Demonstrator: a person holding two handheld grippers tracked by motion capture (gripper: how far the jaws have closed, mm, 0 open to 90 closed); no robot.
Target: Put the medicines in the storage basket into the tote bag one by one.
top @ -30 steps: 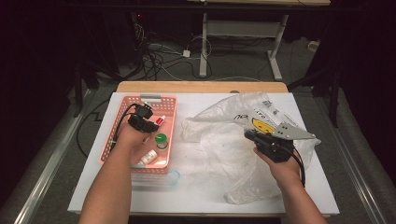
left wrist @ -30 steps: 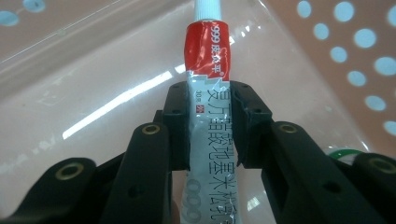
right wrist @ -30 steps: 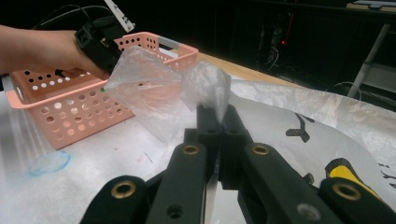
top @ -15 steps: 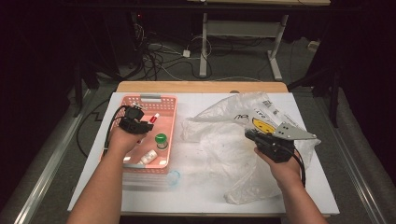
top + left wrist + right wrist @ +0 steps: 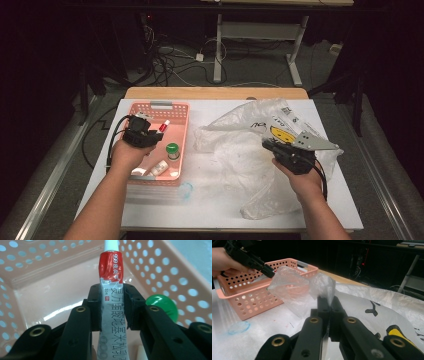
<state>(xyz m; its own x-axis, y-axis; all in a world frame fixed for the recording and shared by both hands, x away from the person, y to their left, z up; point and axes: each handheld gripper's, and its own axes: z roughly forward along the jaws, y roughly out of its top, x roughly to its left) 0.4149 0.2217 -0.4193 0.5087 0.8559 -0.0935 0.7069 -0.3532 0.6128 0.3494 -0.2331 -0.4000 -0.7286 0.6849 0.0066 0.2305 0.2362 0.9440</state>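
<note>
Ointment tube [image 5: 111,315] is clamped between the jaws of the left gripper [image 5: 111,305], silver body in the grip, red band and white cap projecting ahead of the jaw tips. The left gripper view gives this detail, with printed characters legible along the tube; the high view shows the tube merely as a small red and white tip [image 5: 163,126] just ahead of the left gripper [image 5: 141,135]. Beneath and around that gripper lies the pink perforated basket [image 5: 180,111]. A green round cap [image 5: 162,305] sits beyond the gripper's right jaw on the basket floor; the high view places it [image 5: 172,149] in the basket, beside a white bottle [image 5: 159,168] lying nearer the person.

Right gripper [image 5: 328,305] is closed on a fold of the clear plastic bag [image 5: 299,290], film bunched up above the jaw tips. The high view shows the bag [image 5: 235,150] spread across the white counter [image 5: 345,200] around the right gripper [image 5: 285,152], with a yellow print [image 5: 281,134] just ahead of it. The right gripper view also catches the left hand [image 5: 227,261] over the basket.
</note>
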